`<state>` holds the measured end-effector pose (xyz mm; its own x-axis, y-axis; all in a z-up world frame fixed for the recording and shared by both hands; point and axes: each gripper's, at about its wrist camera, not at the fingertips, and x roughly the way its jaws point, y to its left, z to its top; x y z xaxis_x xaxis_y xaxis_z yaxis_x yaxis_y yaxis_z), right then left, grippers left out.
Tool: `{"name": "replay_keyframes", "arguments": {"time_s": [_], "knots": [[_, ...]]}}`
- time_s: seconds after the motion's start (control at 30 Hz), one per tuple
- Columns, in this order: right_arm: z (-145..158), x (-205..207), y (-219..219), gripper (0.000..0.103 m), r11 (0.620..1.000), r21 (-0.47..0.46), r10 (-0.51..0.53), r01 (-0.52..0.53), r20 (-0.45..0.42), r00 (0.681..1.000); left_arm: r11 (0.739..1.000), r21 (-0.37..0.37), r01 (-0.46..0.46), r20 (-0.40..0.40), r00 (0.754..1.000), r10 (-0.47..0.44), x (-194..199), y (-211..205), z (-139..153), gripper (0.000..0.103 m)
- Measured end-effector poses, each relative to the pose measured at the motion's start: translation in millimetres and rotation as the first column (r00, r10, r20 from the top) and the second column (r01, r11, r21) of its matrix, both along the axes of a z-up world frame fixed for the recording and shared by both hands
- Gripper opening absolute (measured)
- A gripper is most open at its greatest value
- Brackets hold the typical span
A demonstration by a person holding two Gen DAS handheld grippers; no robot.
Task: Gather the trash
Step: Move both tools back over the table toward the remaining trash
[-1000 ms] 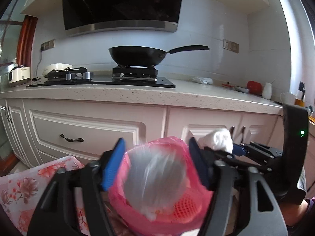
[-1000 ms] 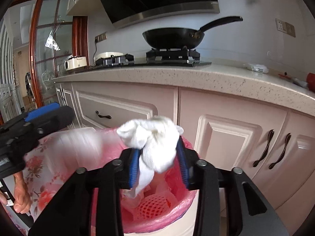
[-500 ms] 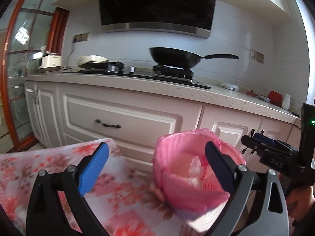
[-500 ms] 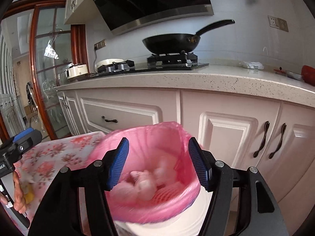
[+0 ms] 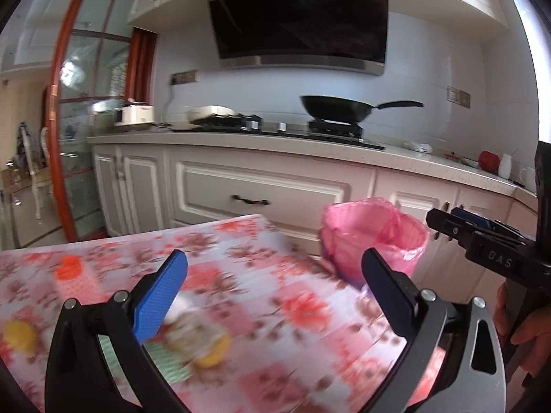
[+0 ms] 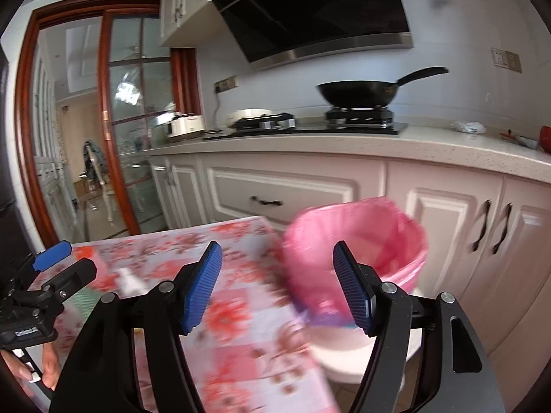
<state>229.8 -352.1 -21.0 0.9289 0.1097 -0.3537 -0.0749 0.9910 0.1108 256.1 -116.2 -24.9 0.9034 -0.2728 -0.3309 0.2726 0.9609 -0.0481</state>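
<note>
Left wrist view: our left gripper [image 5: 273, 287] hangs over the flowered tablecloth [image 5: 241, 275], jaws spread wide with nothing between them. Under its left blue pad [image 5: 160, 299] sits a blurred pile of scraps [image 5: 196, 339], pale and yellow, on something green; we cannot tell what each piece is. An orange bit [image 5: 69, 267] lies further left on the cloth, a yellow one [image 5: 19, 335] near the left edge. The trash bin [image 5: 373, 237] with its pink liner stands just off the table's far right corner, in front of the cabinets [image 5: 261, 189]. Our right gripper [image 5: 478, 237] shows at the right edge, a hand [image 5: 523, 330] on its handle. Right wrist view: the right gripper [image 6: 277, 287] has jaws opening, empty, table and bin behind the gap. Bin [image 6: 358, 251] sits right of centre, pink bag over a white body, contents too blurred to read. A white scrap [image 6: 129, 280] lies on the cloth [image 6: 241, 309] near the left gripper [image 6: 51, 265]. A black wok [image 6: 358, 91] rests on the stove behind.
</note>
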Motion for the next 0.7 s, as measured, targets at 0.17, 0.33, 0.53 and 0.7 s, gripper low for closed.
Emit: {"name": "replay_keyframes", "arguments": {"time_s": [0.17,0.33,0.53,0.7], "knots": [[-8.1,-24.4,50.8,0.072,0.997,-0.004,0.077,-0.077,-0.019,0.997,0.994,0.032,-0.104,-0.001,0.995,0.104,-36.5,47.6,-3.7,0.098],[-18.7,-41.5,96.1,0.076,0.989,-0.038,0.143,-0.145,-0.046,0.989,0.978,0.048,-0.203,0.017,0.979,0.202,-72.7,96.3,-9.3,0.098],[-23.6,-47.6,133.9,0.08,0.978,-0.07,0.191,-0.196,-0.064,0.979,0.955,0.062,-0.29,0.035,0.957,0.288,-96.7,138.3,-15.6,0.098],[-39.1,-39.3,162.3,0.08,0.962,-0.097,0.243,-0.255,-0.119,0.963,0.932,0.058,-0.358,-0.006,0.934,0.359,-102.7,171.3,-28.2,0.098]]}}
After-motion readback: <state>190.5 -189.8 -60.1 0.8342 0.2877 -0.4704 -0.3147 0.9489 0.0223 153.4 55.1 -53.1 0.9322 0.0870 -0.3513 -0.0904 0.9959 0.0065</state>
